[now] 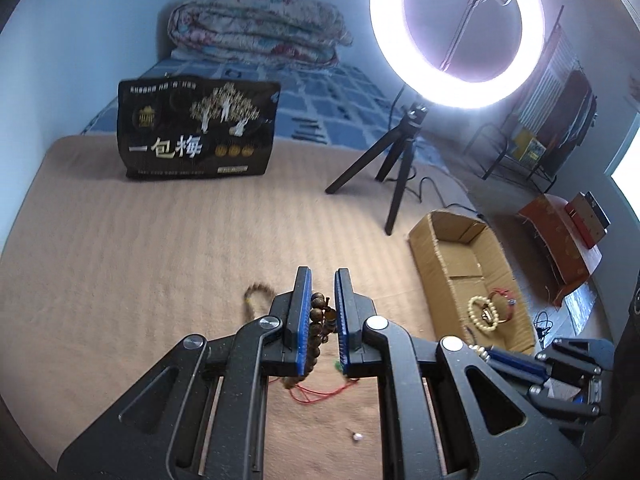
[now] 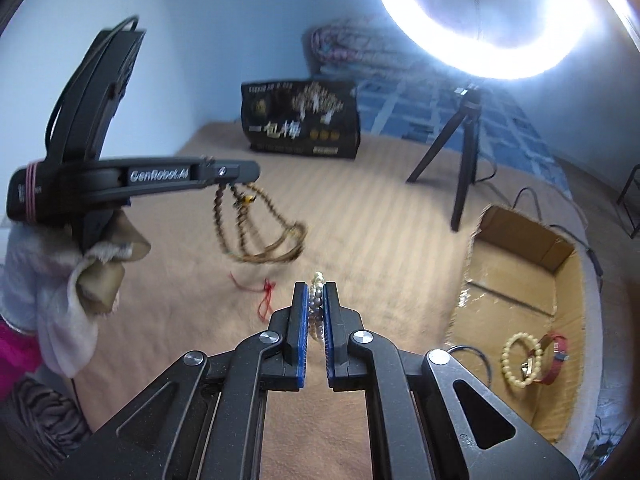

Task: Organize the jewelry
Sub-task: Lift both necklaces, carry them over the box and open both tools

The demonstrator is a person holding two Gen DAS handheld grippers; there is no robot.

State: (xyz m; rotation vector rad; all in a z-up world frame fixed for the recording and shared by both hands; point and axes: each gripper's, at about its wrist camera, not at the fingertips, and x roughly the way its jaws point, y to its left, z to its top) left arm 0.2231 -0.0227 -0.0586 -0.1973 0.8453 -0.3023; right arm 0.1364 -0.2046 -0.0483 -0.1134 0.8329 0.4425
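Left gripper [image 1: 323, 312] pinching brown wooden beads [image 1: 318, 316]; right gripper [image 2: 316, 312] squeezed on pearl bracelet [image 2: 316, 304], near cardboard box [image 2: 520, 240].

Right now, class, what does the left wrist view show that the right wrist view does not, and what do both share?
Only the left wrist view: a small bead loop lying on the blanket and a tiny white bead.
Only the right wrist view: the dark wooden bead strand hanging free, a white sleeve.
Shared: cardboard box, cream bracelet, black bag, ring light.
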